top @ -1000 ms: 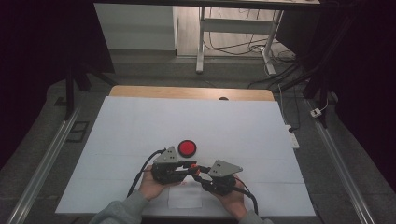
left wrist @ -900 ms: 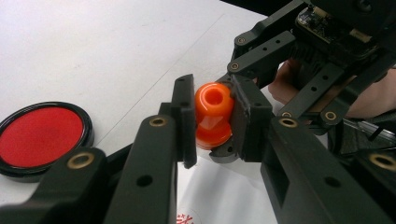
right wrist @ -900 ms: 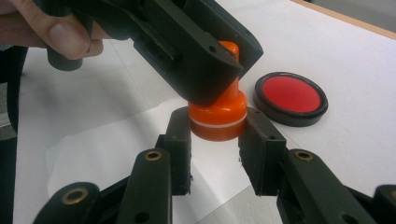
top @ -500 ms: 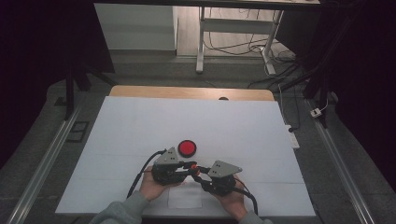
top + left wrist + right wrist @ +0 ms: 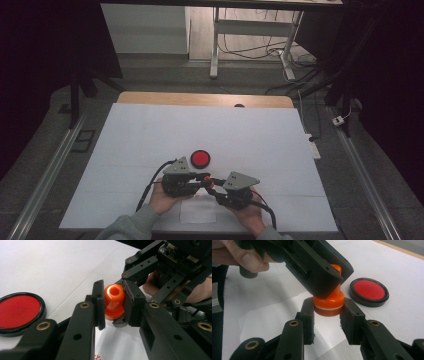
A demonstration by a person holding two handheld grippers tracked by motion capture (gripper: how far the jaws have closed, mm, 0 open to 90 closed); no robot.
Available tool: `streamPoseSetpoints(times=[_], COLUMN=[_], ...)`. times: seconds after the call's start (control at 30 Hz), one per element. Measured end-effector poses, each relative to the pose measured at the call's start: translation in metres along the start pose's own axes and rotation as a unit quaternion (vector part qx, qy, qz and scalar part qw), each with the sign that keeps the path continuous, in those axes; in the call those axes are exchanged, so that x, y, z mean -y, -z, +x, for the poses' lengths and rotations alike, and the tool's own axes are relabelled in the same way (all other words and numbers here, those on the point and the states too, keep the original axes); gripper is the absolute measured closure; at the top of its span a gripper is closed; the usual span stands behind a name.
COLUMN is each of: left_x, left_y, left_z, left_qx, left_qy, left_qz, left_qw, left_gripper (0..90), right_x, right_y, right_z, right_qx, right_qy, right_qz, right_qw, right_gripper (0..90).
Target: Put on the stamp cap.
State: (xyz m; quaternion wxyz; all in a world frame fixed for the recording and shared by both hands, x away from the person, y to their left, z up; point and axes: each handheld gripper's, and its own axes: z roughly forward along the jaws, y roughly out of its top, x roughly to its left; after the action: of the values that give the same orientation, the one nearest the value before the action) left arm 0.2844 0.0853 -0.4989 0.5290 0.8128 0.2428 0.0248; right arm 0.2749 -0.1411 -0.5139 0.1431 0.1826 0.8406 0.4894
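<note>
White table (image 5: 150,130) is carrying everything; the red ink pad (image 5: 200,158) is lying on it as landmark. Just in front of the pad, left gripper (image 5: 113,303) is clamping the orange stamp (image 5: 114,301) by its knob — right gripper (image 5: 328,312) is clamping its wider base. Both are hanging over a paper sheet (image 5: 198,212), nearer the person than the pad.

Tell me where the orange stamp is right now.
High view, near edge: the orange stamp is clamped between left gripper and right gripper, just this side of the red ink pad.
</note>
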Motion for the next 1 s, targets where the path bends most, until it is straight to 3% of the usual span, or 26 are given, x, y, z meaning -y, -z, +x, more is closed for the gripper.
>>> streamPoseSetpoints(times=[1.0], left_x=[-0.0035], left_y=[0.0014], left_z=[-0.0018], left_qx=[-0.011], left_qy=[-0.008], left_qz=[-0.007], left_qw=[0.9999], left_gripper=[72.4], right_x=[0.0014], right_y=[0.0003], right_z=[-0.0035], right_qx=[-0.001], right_qy=[-0.008], right_qz=[-0.01], right_qw=[0.9999], right_gripper=[60.9])
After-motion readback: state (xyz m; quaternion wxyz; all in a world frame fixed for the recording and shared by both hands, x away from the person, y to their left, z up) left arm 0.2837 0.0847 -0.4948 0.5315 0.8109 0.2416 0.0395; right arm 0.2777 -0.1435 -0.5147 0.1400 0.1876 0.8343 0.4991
